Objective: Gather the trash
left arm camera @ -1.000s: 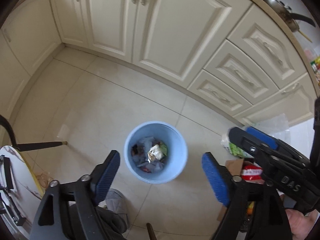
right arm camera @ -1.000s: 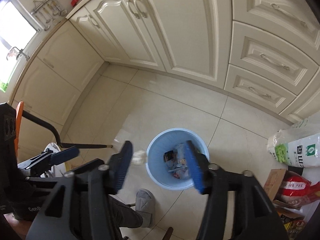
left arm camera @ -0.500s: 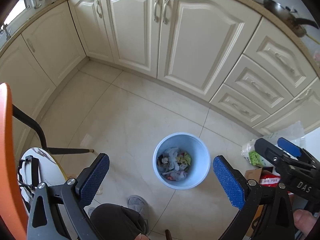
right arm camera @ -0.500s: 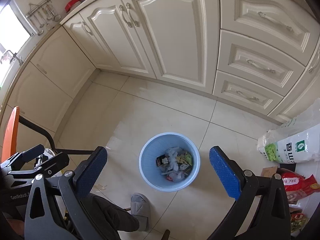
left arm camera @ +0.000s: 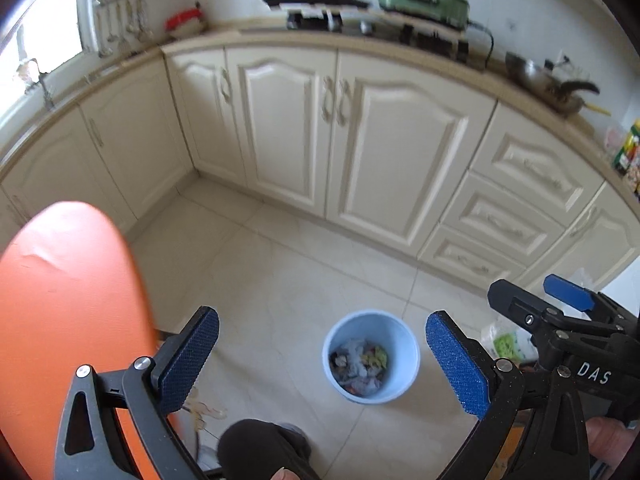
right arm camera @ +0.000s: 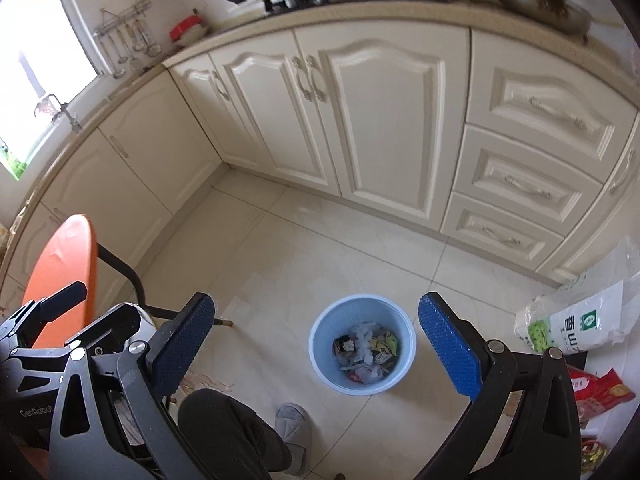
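A light blue trash bin (left arm camera: 406,376) stands on the tiled floor, holding crumpled wrappers and paper (left arm camera: 359,364). It also shows in the right wrist view (right arm camera: 320,354), with the trash (right arm camera: 366,348) inside. My left gripper (left arm camera: 322,364) is open and empty, high above the floor, the bin between its blue pads. My right gripper (right arm camera: 316,354) is open and empty, also well above the bin. The right gripper's body (left arm camera: 560,320) shows at the right of the left wrist view.
An orange chair (left arm camera: 60,300) stands close at the left, also in the right wrist view (right arm camera: 64,264). Cream cabinets (right arm camera: 360,120) line the back. A white rice bag (right arm camera: 580,320) and red packets (right arm camera: 596,392) lie at the right. A grey slipper (right arm camera: 294,428) is near the bin.
Both grippers have risen and tilted up away from the bin, so counter and stove now show. The right gripper has opened wide. The trash lies in the bin.
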`<state>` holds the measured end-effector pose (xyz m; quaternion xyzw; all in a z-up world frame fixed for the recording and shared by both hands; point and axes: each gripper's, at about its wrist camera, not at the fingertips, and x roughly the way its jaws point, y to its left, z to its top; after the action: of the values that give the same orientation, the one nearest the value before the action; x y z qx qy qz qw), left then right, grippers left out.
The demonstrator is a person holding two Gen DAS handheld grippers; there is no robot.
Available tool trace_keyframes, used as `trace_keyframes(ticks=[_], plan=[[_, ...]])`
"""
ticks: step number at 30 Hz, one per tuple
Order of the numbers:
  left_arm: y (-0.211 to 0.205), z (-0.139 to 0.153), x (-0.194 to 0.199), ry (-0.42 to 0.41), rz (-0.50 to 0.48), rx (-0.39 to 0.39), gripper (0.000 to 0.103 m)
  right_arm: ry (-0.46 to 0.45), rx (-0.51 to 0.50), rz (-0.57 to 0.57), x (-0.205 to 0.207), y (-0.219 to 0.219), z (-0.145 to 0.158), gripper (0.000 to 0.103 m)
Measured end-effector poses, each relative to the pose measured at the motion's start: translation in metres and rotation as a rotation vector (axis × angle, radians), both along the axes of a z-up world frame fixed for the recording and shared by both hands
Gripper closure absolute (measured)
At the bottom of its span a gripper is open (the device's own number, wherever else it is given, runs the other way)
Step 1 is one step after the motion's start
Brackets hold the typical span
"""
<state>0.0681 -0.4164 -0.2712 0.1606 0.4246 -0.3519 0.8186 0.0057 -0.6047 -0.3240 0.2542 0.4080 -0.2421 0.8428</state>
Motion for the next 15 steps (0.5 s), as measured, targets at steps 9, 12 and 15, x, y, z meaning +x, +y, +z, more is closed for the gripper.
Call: trace_keyframes(ticks=[9, 12, 15], plan=[[0.129, 0.081, -0.044, -0.171, 0.106, -0.09, 0.001, -0.135, -0.103, 0.138, 0.029, 0.076, 0.083, 0.0], [0.174, 0.104, -0.064, -0.222, 0.17, -0.114, 0.001, -0.184, -0.138, 0.2, 0.043, 0.111, 0.11, 0.0], [0.218, 0.121, -0.086, -0.262, 0.248, -0.136, 0.001, -0.228, -0.166, 0.271, 0.056, 0.148, 0.134, 0.0]])
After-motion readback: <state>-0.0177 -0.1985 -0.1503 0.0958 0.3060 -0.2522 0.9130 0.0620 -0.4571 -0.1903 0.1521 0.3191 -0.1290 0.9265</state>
